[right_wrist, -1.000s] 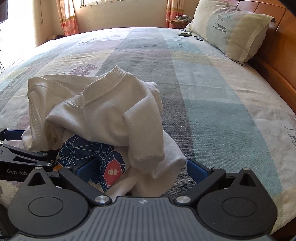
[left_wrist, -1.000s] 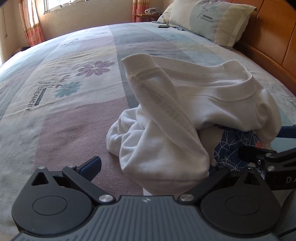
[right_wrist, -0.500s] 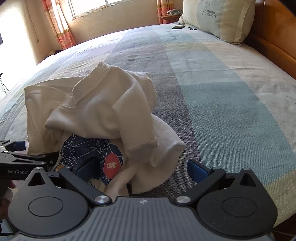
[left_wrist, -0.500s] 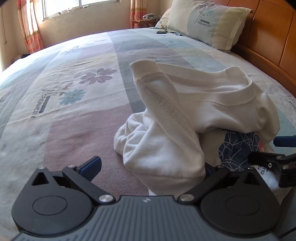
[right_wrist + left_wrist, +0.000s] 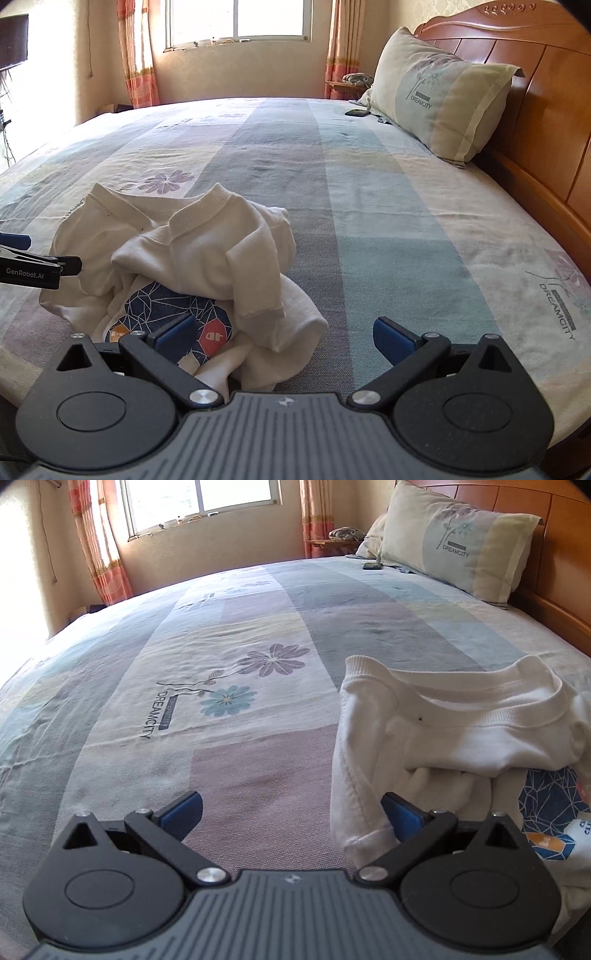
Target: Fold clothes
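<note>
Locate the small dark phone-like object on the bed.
Dark object lies at the bed's far end, just left of the pillow, below the curtained window, in both wrist views.

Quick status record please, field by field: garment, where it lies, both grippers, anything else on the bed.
garment: white T-shirt, crumpled in a heap, blue printed front partly exposed, ribbed collar on top
surface: patchwork bedsheet, heap near its close edge
left gripper: open, holding nothing, a sleeve hem draped against its right finger
right gripper: open, holding nothing, heap's lower fold between its fingers
also on bed: pillow by the headboard, small dark object beside it
fold: not yet started
</note>
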